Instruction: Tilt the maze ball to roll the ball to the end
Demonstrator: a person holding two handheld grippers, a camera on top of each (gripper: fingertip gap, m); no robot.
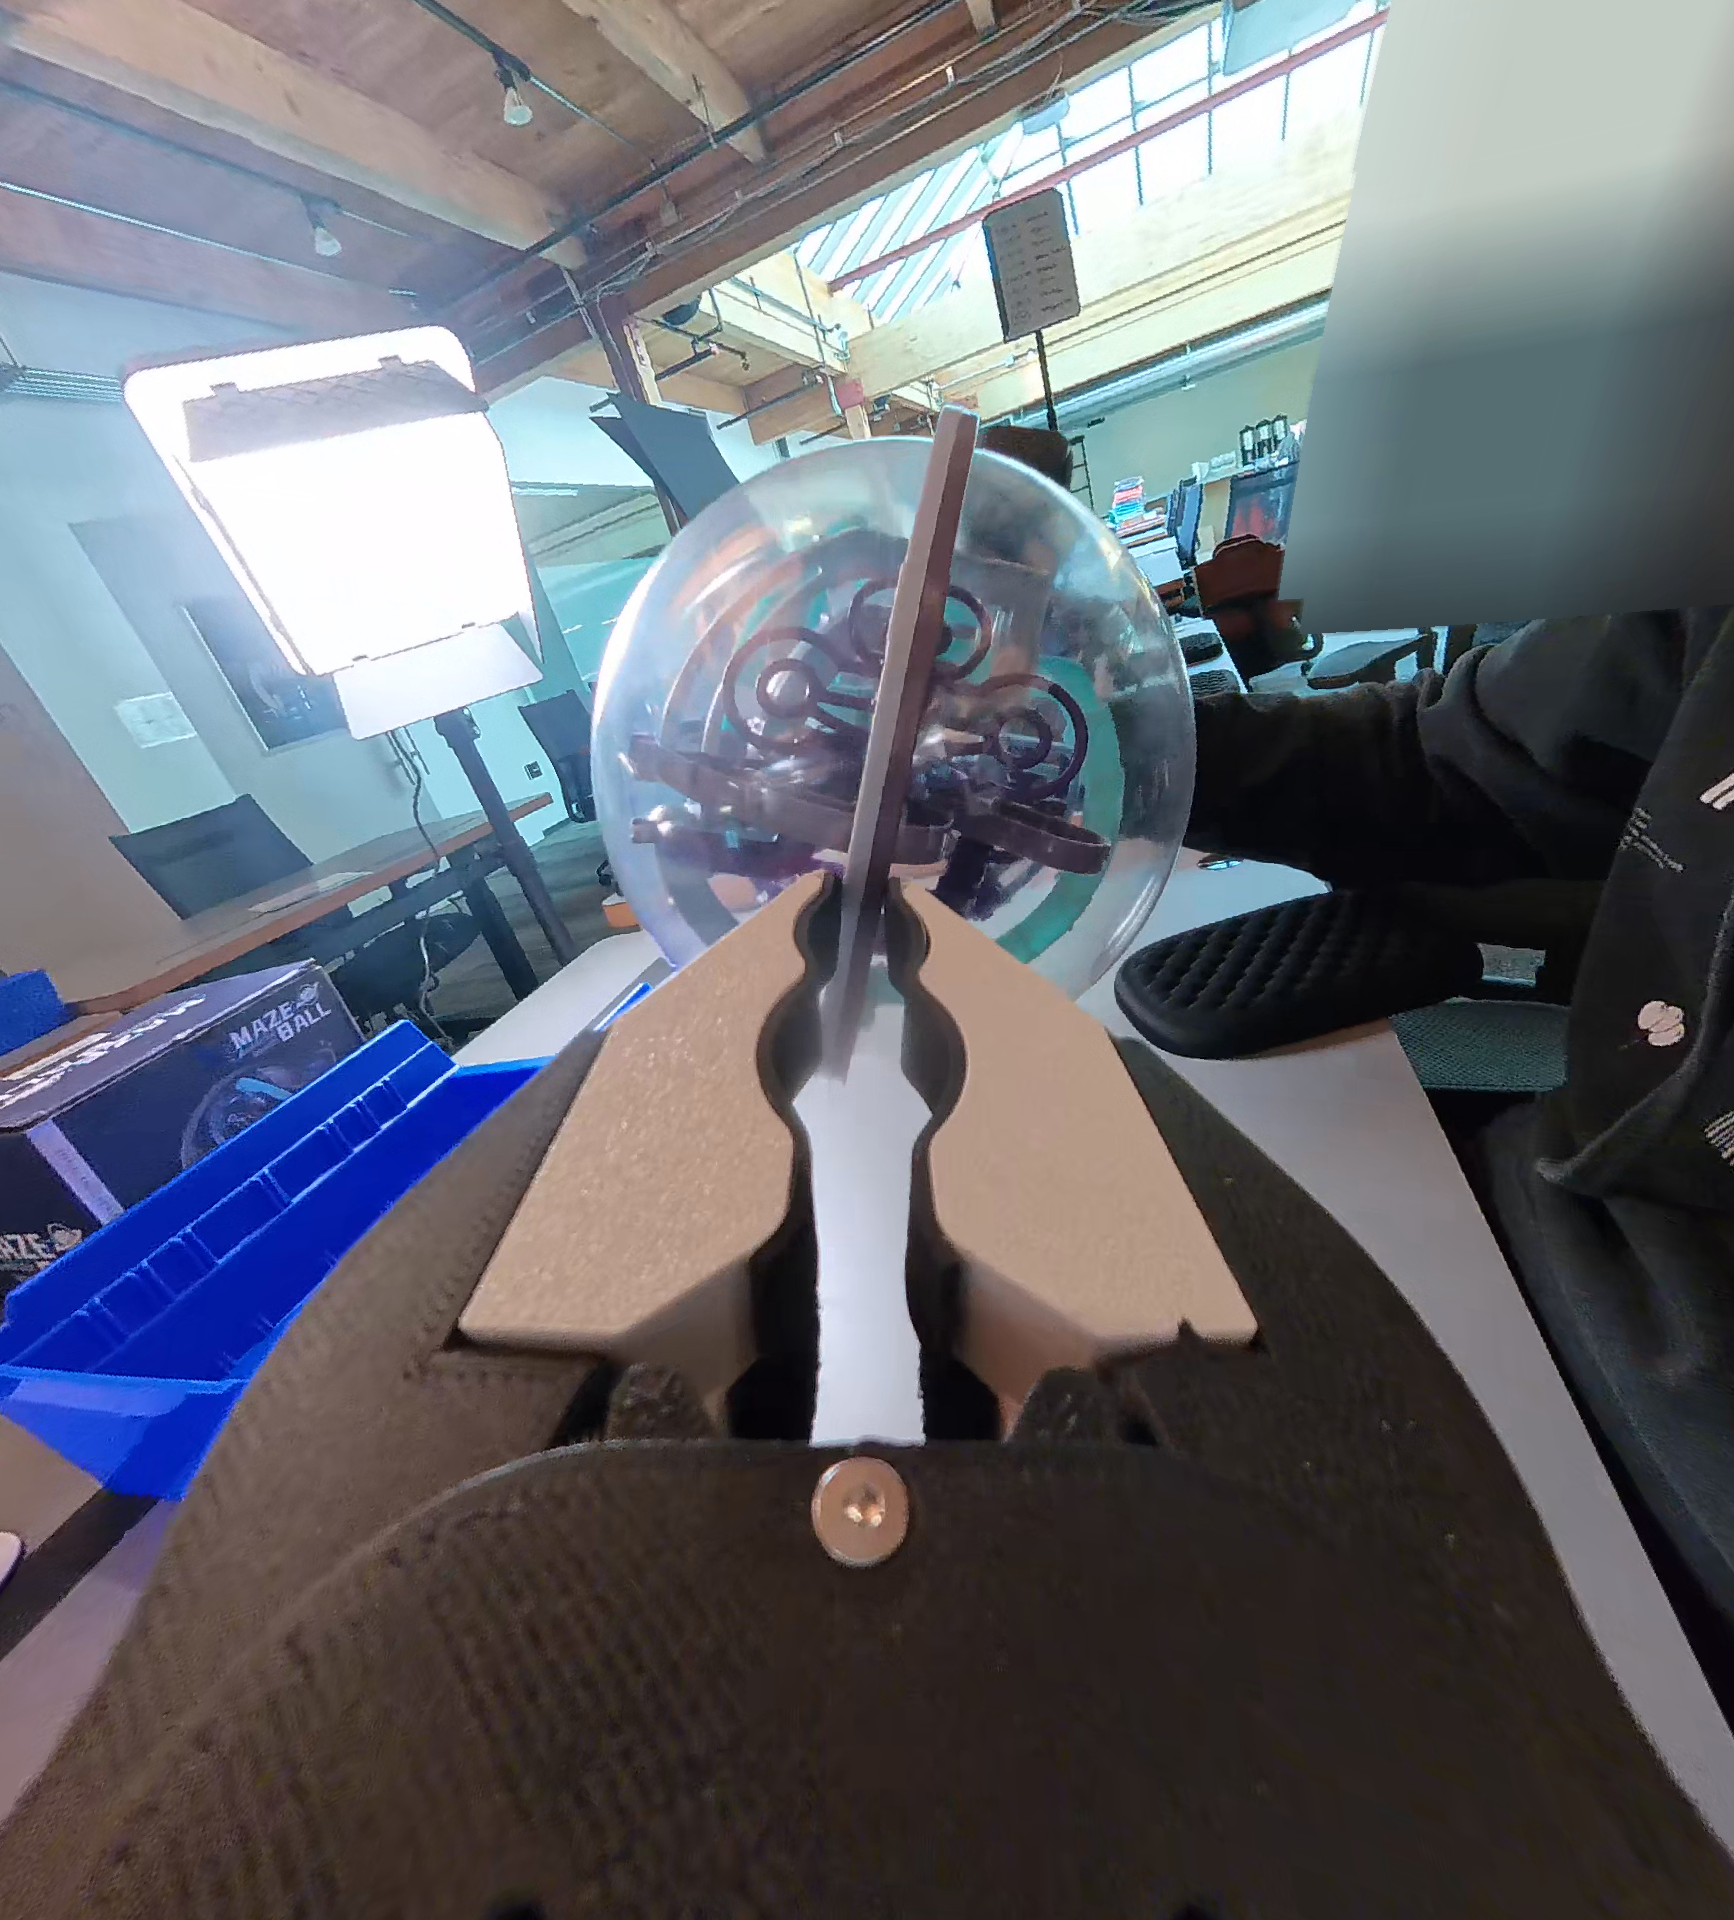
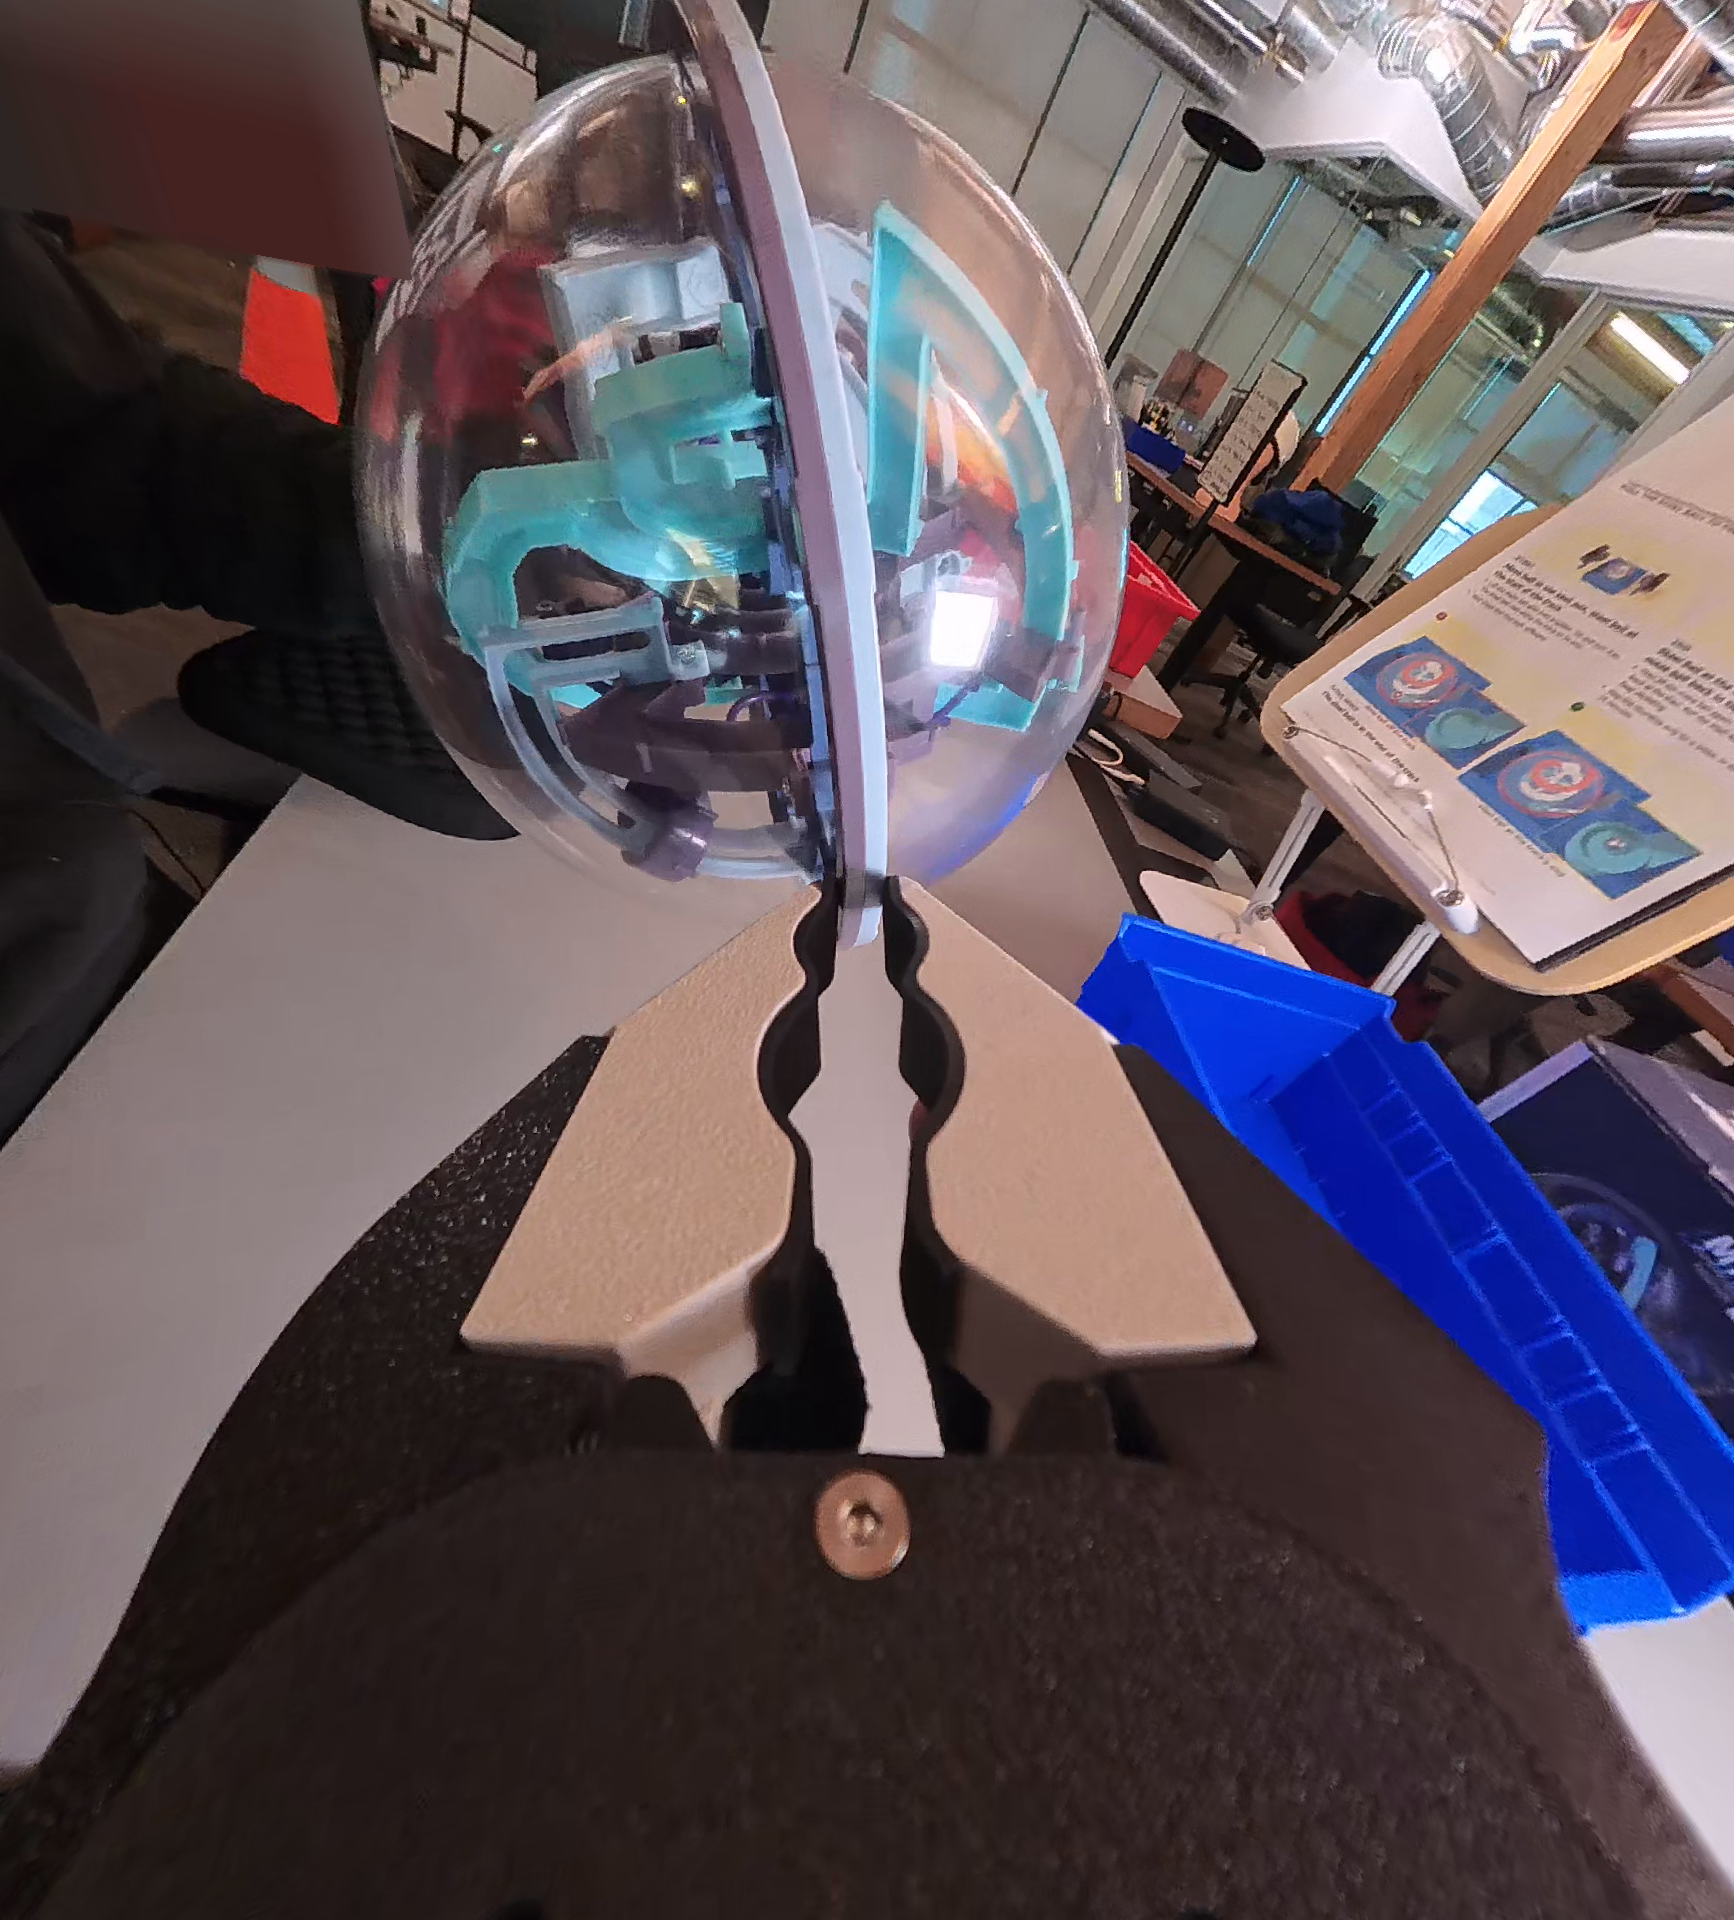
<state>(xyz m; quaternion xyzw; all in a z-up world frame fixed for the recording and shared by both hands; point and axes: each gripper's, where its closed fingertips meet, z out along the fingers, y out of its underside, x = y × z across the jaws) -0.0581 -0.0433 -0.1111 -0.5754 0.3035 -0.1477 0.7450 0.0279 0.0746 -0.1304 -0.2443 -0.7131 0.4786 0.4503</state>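
Left gripper (image 1: 858, 899) is clamped on the flat rim ring (image 1: 910, 665) of the maze ball (image 1: 889, 717); right gripper (image 2: 858, 904) pinches the same ring from the opposite side. The clear sphere is held up above the grey table (image 2: 219, 1091), ring near vertical. A blue bin (image 2: 1445, 1226) and the product box (image 1: 130, 1117) sit beside it. Tilting step looks underway. The small ball inside can't be made out, so progress is unclear; next move likely needs slow, coordinated wrist rolls.
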